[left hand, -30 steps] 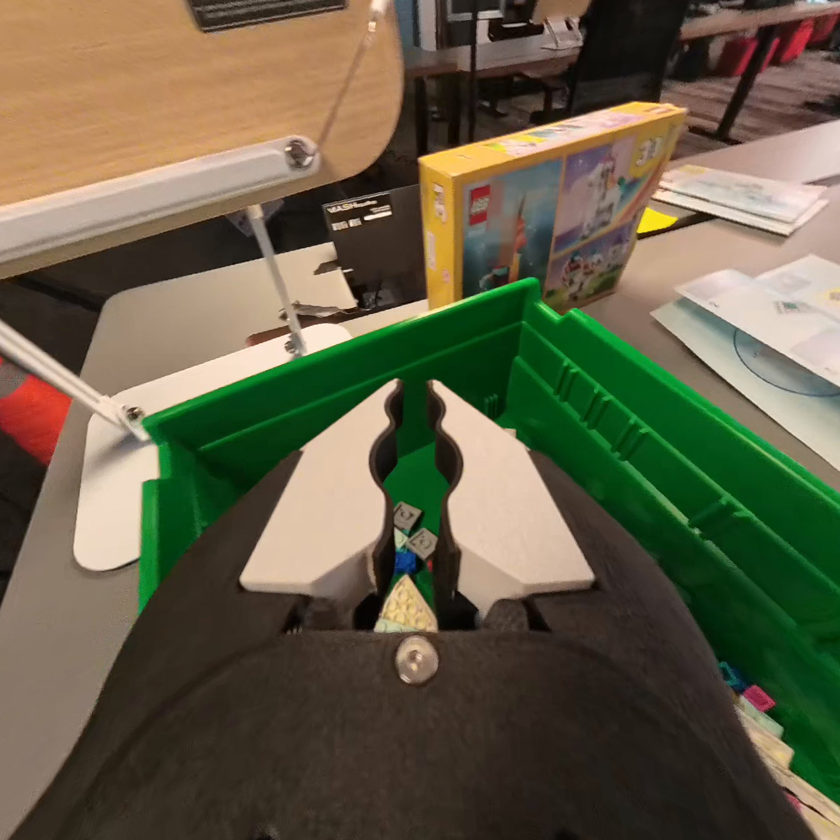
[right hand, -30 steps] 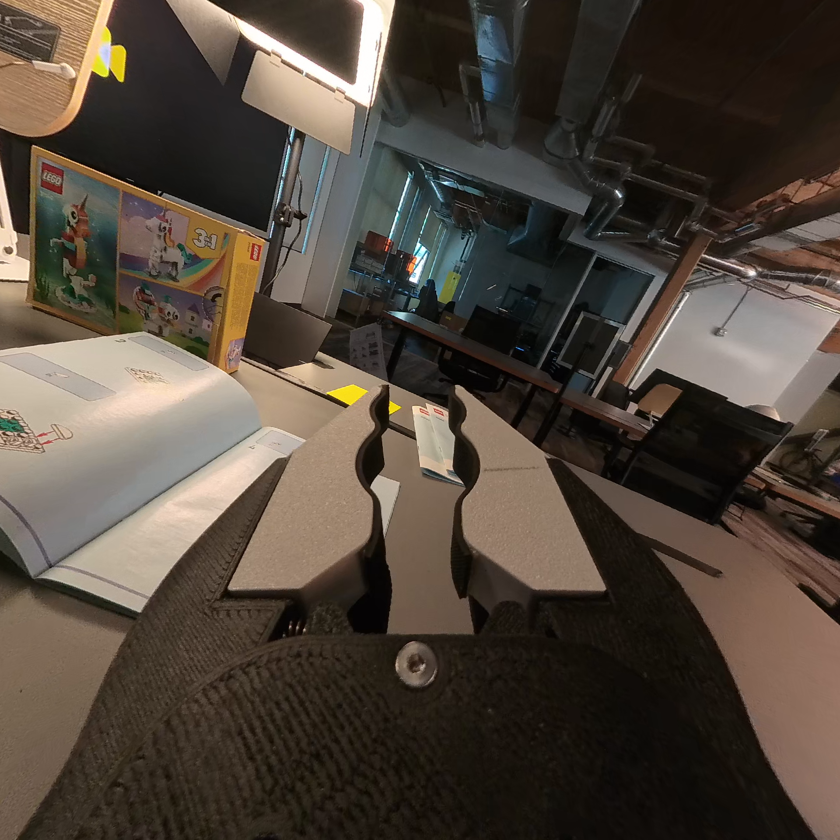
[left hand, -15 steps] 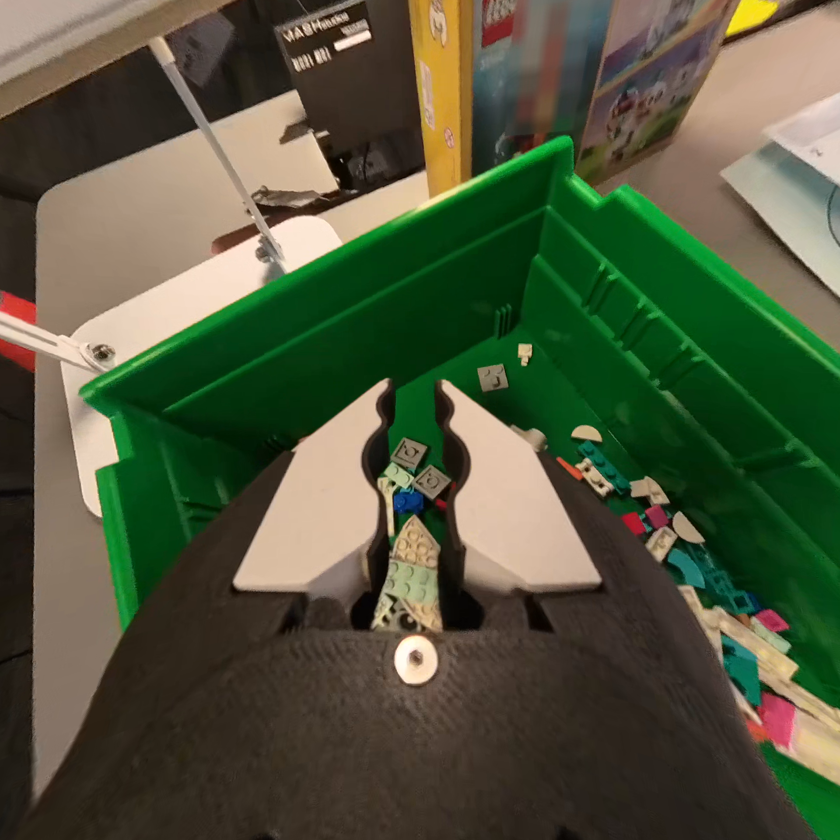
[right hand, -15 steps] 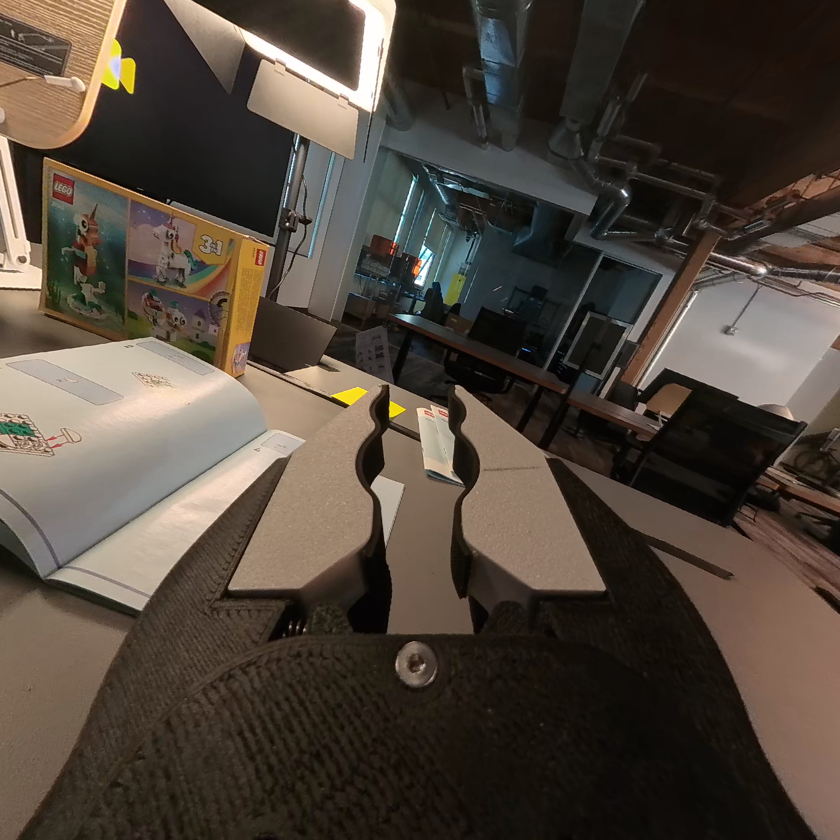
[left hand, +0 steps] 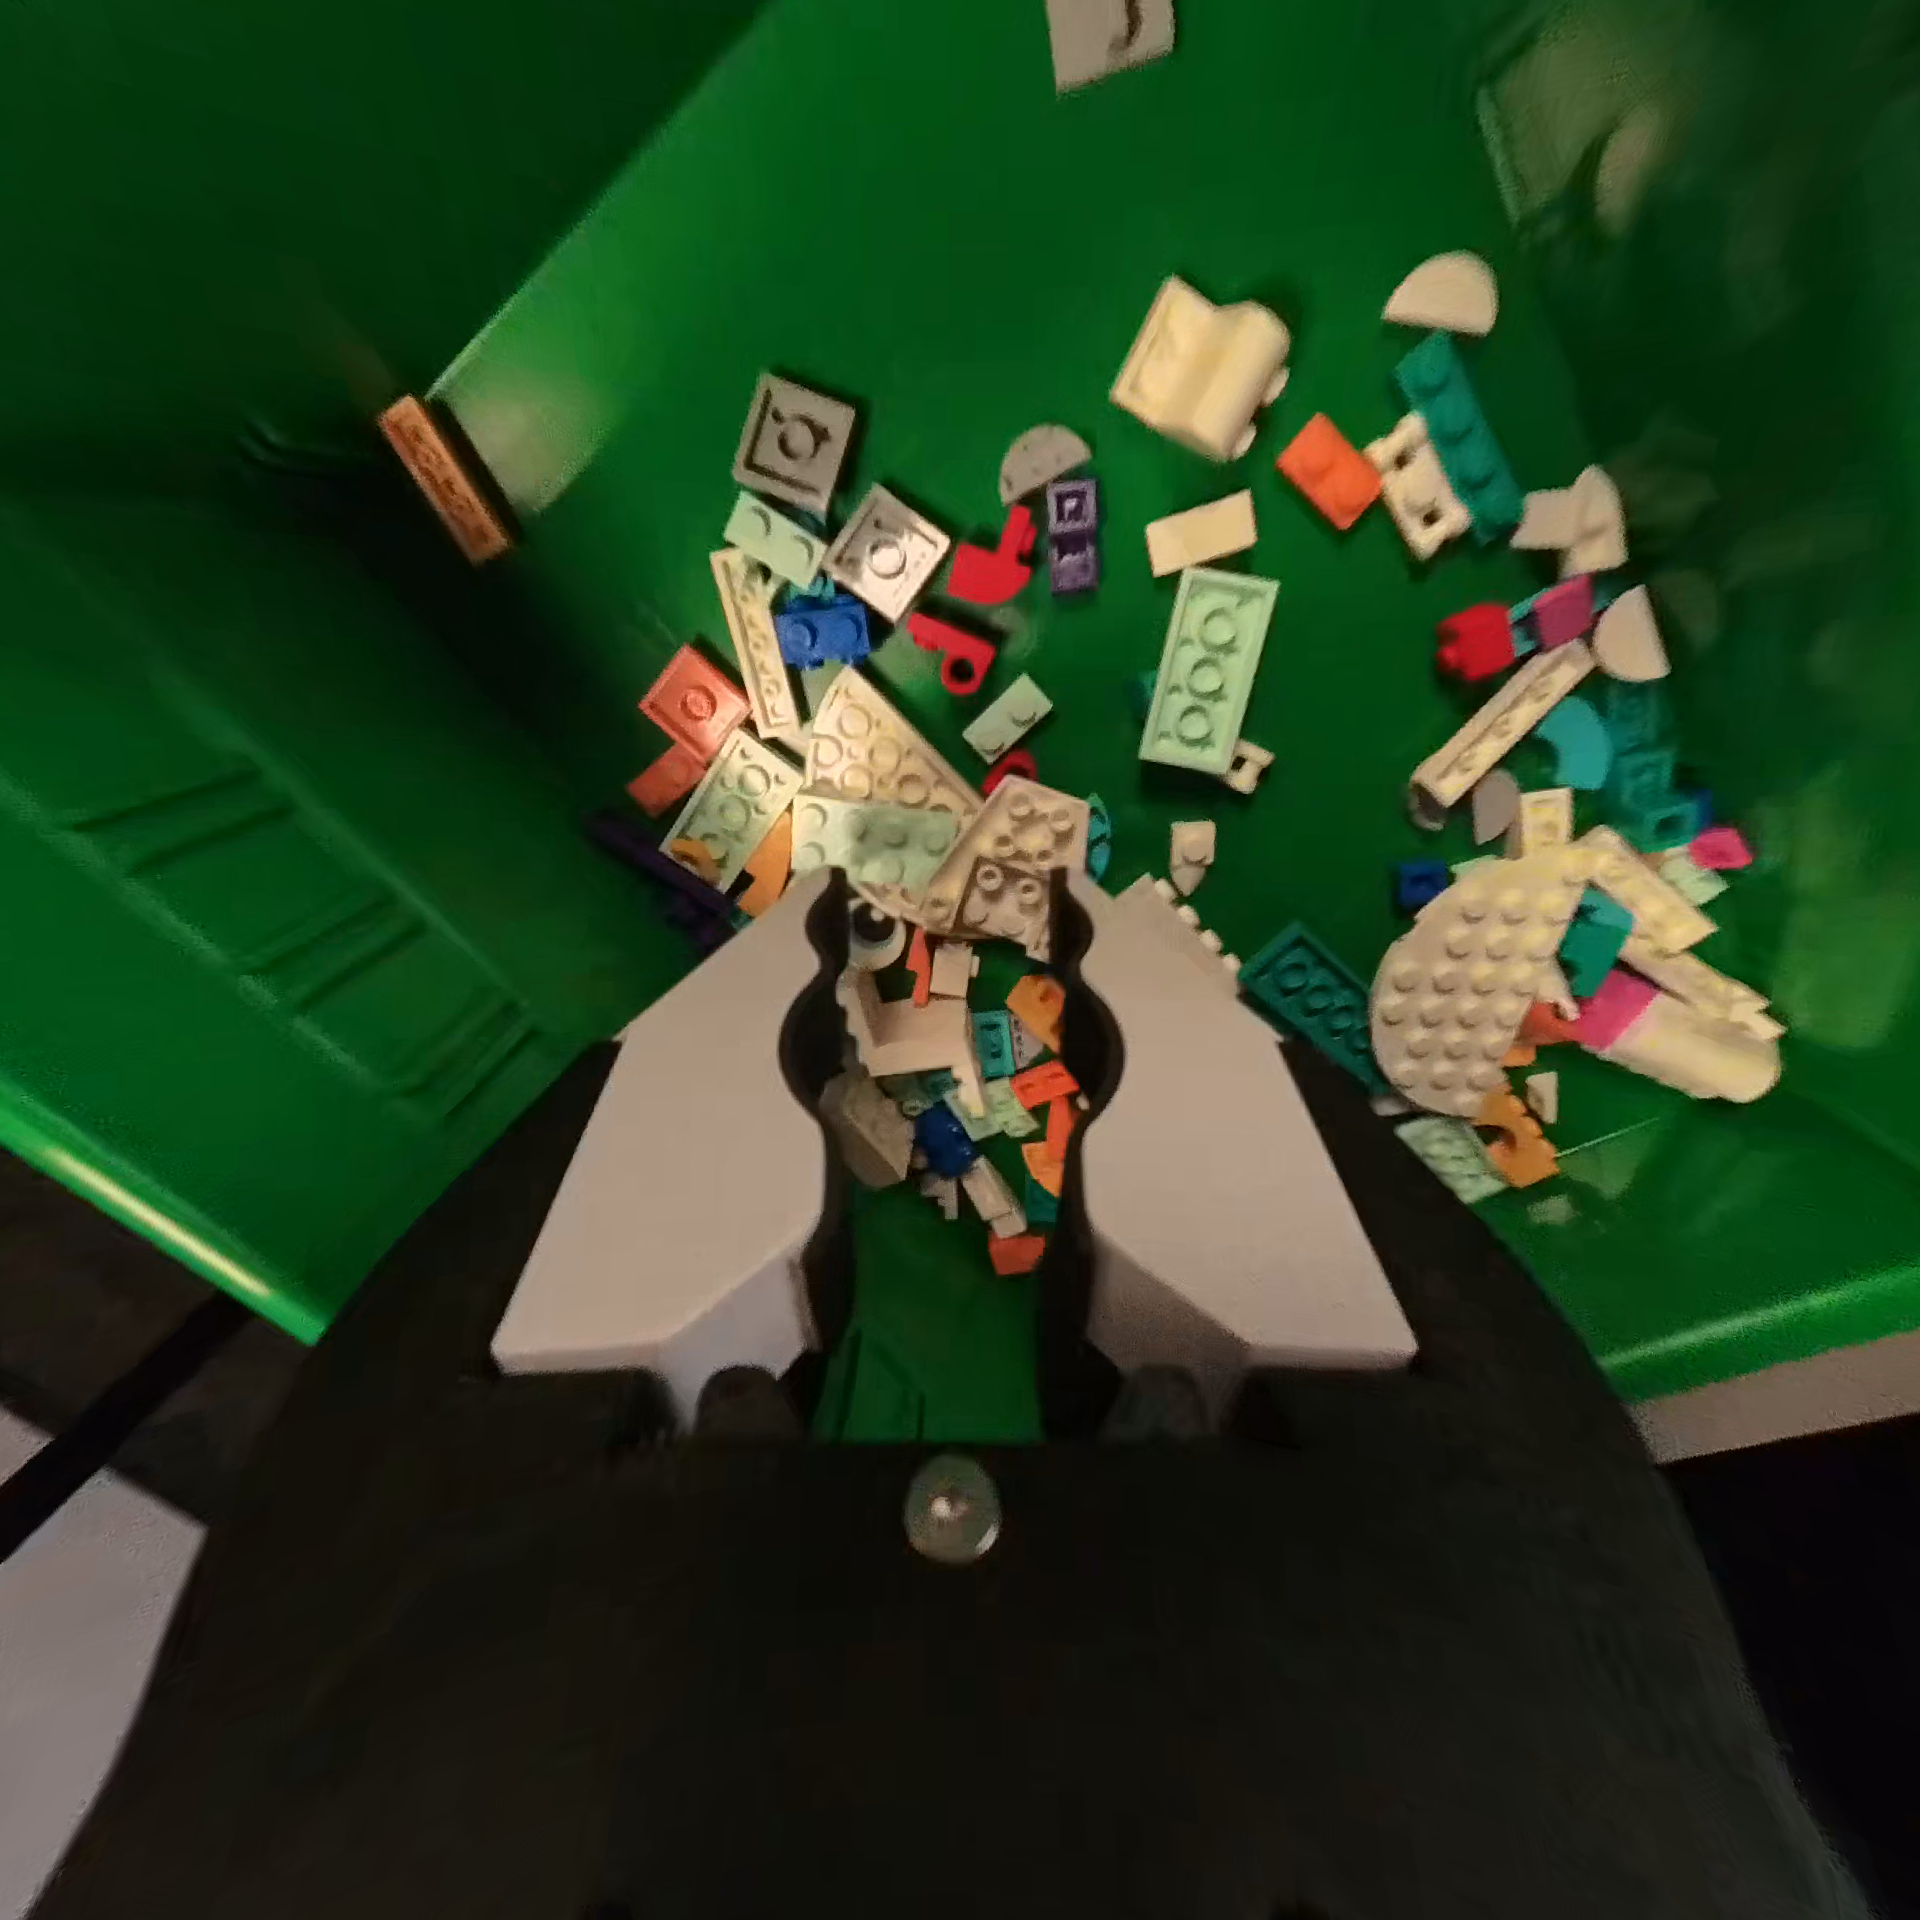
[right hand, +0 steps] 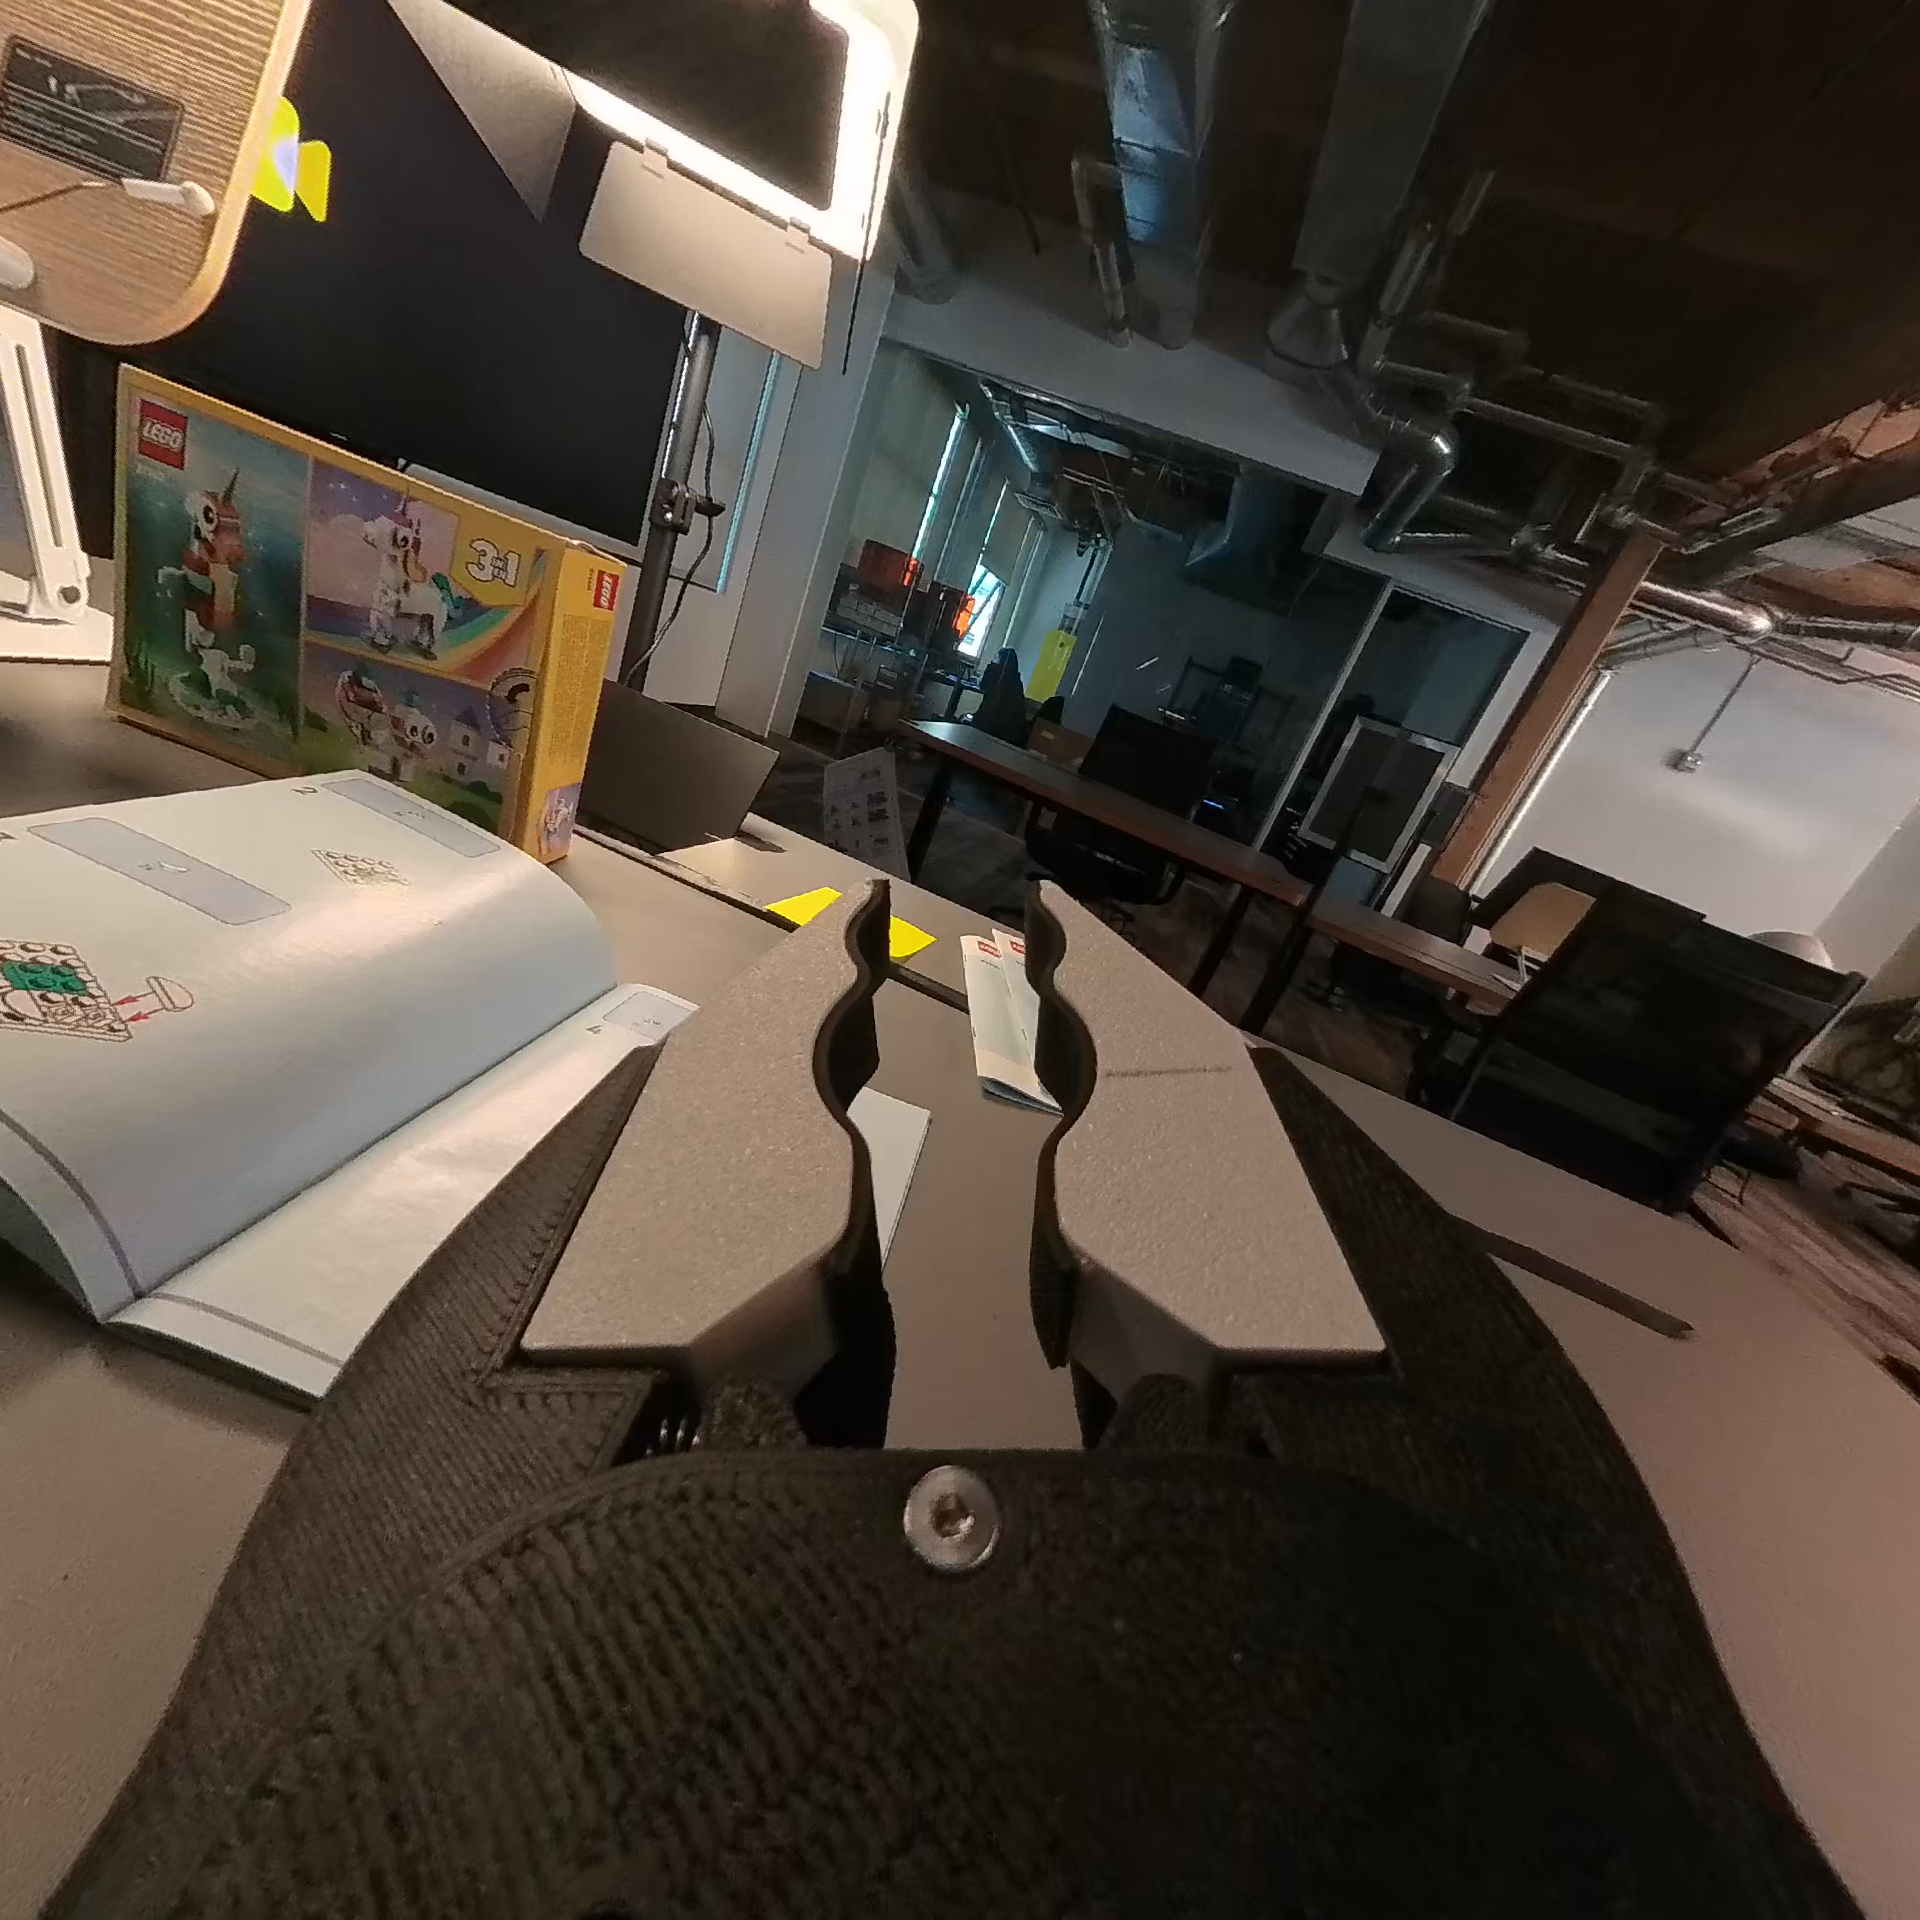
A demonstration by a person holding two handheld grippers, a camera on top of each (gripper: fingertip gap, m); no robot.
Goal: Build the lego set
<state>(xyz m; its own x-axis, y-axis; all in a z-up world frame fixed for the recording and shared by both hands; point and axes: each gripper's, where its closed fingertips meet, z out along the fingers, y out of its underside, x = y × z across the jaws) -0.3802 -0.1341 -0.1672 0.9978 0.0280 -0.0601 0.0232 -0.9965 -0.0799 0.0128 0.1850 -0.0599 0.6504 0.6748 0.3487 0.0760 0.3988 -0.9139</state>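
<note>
In the left wrist view my left gripper [left hand: 940, 883] points down into a green bin [left hand: 312, 727] holding several loose lego pieces. Its jaws are open and empty, and the tips hover just above a white wedge plate [left hand: 1013, 862] in the heap. A mint plate [left hand: 1208, 668], a white round plate [left hand: 1465, 987] and a white block [left hand: 1200, 364] lie farther off. In the right wrist view my right gripper [right hand: 956, 899] is open and empty, low over the grey table [right hand: 1714, 1507], beside the open instruction booklet [right hand: 260, 997]. The yellow lego box [right hand: 343, 623] stands behind it.
The bin walls rise steeply on the left and right of my left gripper. In the right wrist view a lamp [right hand: 717, 177] hangs over the table, folded leaflets [right hand: 1003, 1029] and a yellow note [right hand: 805, 904] lie ahead, and desks and chairs fill the room beyond. The left gripper's tips are roughly 50 cm from the right gripper's. The right gripper is farther from the mint plate [left hand: 1208, 668], some 45 cm, than the left, some 4 cm. My left tips are roughly 8 cm from the white block [left hand: 1200, 364].
My left gripper has tipped downward and dropped deep into the bin, close over the pieces, and its jaws have opened wider. The right gripper has only shifted slightly.
</note>
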